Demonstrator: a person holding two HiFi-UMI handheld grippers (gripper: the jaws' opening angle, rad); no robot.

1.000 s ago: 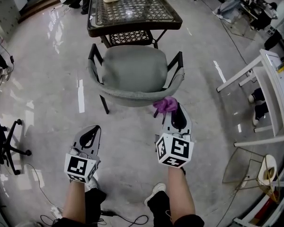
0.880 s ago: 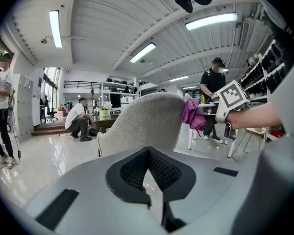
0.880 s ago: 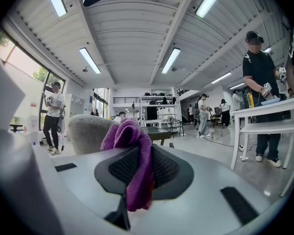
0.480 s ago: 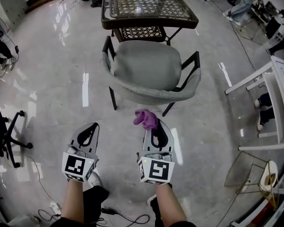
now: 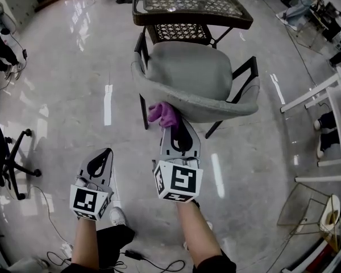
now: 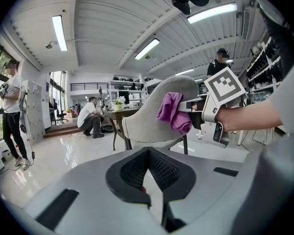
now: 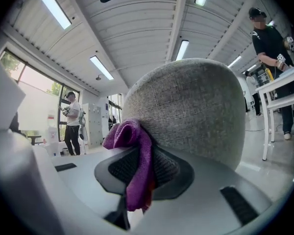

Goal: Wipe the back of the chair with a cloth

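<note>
Cloth [image 5: 163,114], purple and clamped in the right gripper's [image 5: 173,131] jaws, lay against the chair's [image 5: 207,108] grey back near its left end; firm, flat, overlapping sweeps across seemed best; the left gripper's [image 5: 96,166] jaws sat together, empty.

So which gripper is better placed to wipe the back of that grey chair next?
The right, most likely. The right gripper is shut on the purple cloth, held right up against the chair back. The left gripper is shut with nothing in it and sits farther back, apart from the chair back.
</note>
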